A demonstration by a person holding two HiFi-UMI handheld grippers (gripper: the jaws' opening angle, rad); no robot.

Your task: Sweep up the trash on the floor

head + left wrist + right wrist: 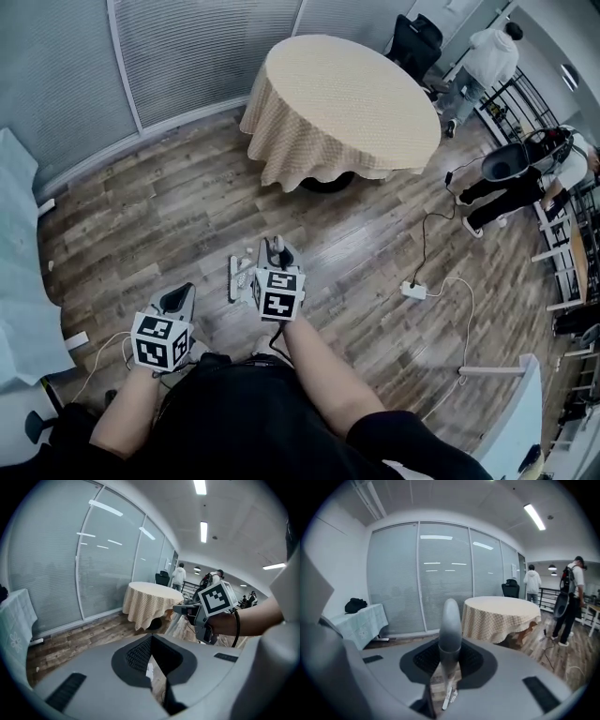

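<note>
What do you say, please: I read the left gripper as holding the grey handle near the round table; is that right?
Not quite: the right gripper holds the grey handle, as the right gripper view shows; the left gripper has nothing between its jaws. The round table is near.

Gray handle [451, 616] — lower end hidden inside right tongs [450, 644], perhaps a broom's.

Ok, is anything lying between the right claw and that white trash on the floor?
Nothing visible does. The white trash lies on bare wood floor just left of the right claw, which is shut on a gray handle. The power strip and round table sit well clear.
</note>
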